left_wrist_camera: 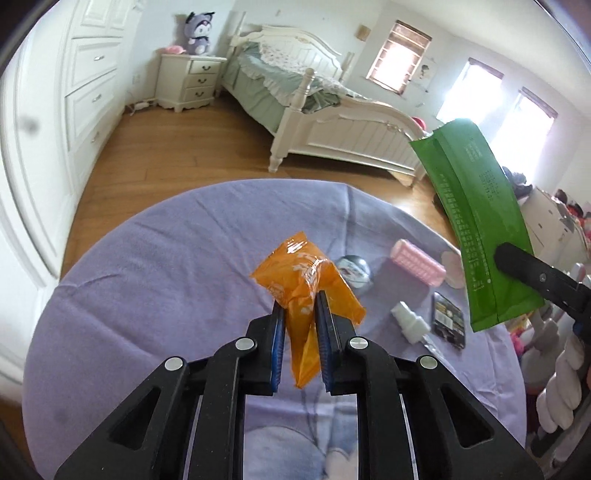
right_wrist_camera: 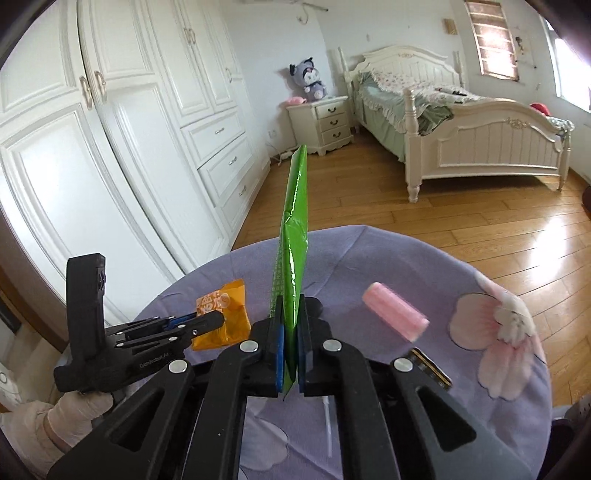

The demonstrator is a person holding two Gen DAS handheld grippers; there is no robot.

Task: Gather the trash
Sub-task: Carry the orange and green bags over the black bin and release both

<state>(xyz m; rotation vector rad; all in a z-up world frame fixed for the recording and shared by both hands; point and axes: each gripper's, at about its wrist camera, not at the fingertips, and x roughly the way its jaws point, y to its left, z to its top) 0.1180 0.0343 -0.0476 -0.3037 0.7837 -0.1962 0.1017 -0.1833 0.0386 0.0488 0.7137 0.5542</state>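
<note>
- The left hand-held gripper (left_wrist_camera: 300, 301) pinches a crumpled orange wrapper (left_wrist_camera: 301, 280) between its blue pads; part of the wrapper hangs down between the fingers and the rest puffs out past the fingertips, over the bench.
- The right hand-held gripper (right_wrist_camera: 290, 306) is pressed together on the lower end of a long green packet (right_wrist_camera: 291, 236), which stands up edge-on from the pads and is clear of the bench.
- From the left wrist view the green packet (left_wrist_camera: 480, 229) shows its printed flat side, held aloft at the right by the black fingertip of the right hand-held gripper (left_wrist_camera: 508, 258).
- From the right wrist view the left hand-held gripper (right_wrist_camera: 218, 319) reaches in from the left with the orange wrapper (right_wrist_camera: 221, 317) at its tip; a hand in a pale glove (right_wrist_camera: 79, 408) holds its handle.
- The bench (left_wrist_camera: 147, 277) is round and covered by a lavender cloth with pink flower prints.
- On the cloth to the right lie a pink ridged roller (left_wrist_camera: 419, 266), a small silver round tin (left_wrist_camera: 354, 271), a white spray bottle (left_wrist_camera: 410, 321) on its side, and a dark flat packet (left_wrist_camera: 448, 319) just beside the bottle.
- Beyond the bench is a wooden floor (left_wrist_camera: 166, 155), then a white bed (left_wrist_camera: 332, 122) with green bedding.
- A white nightstand (left_wrist_camera: 190, 79) beside the bed carries a purple plush toy (left_wrist_camera: 199, 33).
- White wardrobe doors (right_wrist_camera: 110, 129) line the left wall.
</note>
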